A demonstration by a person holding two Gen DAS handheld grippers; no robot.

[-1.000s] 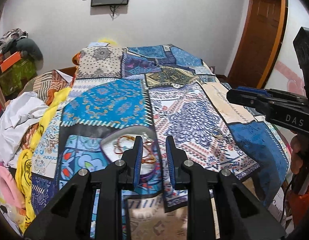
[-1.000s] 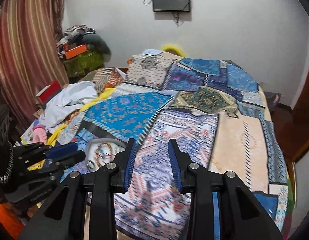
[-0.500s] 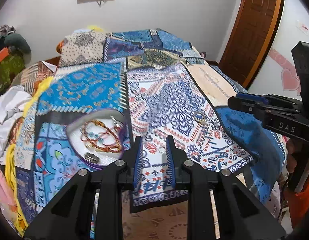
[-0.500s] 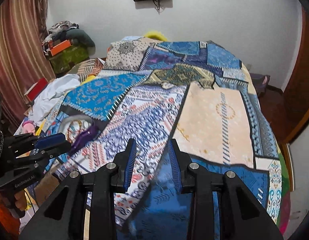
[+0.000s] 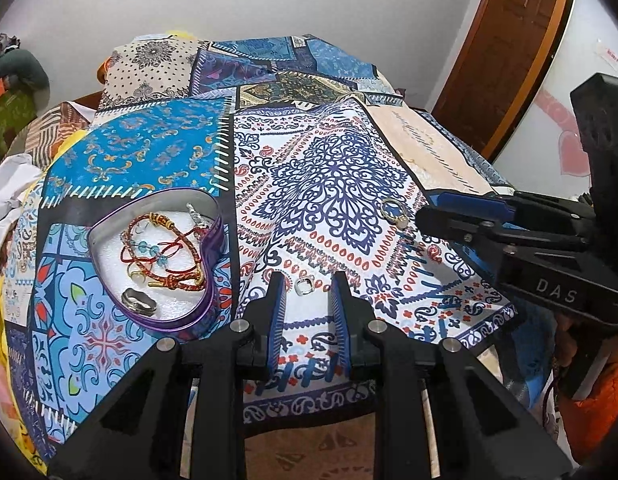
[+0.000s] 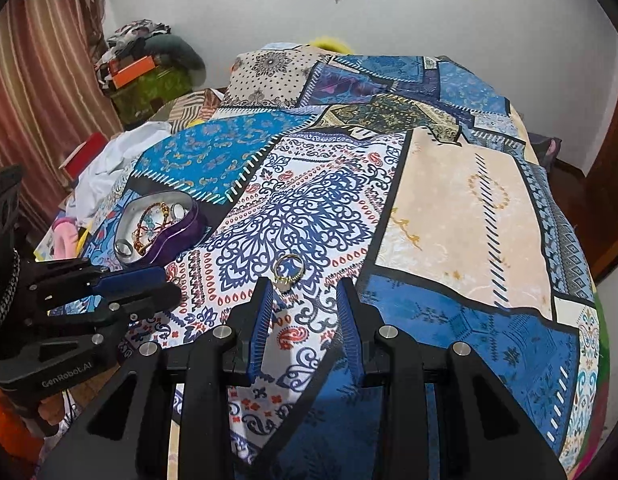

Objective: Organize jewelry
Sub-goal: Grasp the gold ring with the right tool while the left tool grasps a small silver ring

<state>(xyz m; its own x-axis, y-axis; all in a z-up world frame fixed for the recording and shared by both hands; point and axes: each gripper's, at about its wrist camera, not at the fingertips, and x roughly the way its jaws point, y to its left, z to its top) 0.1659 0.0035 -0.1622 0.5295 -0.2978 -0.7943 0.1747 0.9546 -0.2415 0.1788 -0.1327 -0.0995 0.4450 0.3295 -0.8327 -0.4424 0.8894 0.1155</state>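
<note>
A white-walled bedroom is holding a bed draped in a busy patchwork bedspread (image 5: pixel 329 184), with a wooden door (image 5: pixel 509 52) at the far right and heaped clothes (image 6: pixel 109 168) on the left. The soft, yielding cloth is making a poor backing for small metal pieces, which will likely be sinking into it as pads press.

A purple heart-shaped tin (image 5: pixel 213 248) is sitting near the left, already carrying red cord bracelets (image 5: pixel 161 248) and a dark band ring (image 5: pixel 139 302). Two loose pieces are lying on the white-and-navy panel: a small silver ring (image 5: pixel 305 286) and, further right, a gold ring (image 6: pixel 288 268) with a pale stone.

The left gripper (image 5: pixel 307 296) is hovering with jaws released and nothing between the pads, the silver ring just beyond its tips. The right gripper (image 6: pixel 305 304) is likewise parted and empty, the gold ring lying near its left finger.

Both rings are looking light, rigid and slippery; pinching across the band seems safest.
</note>
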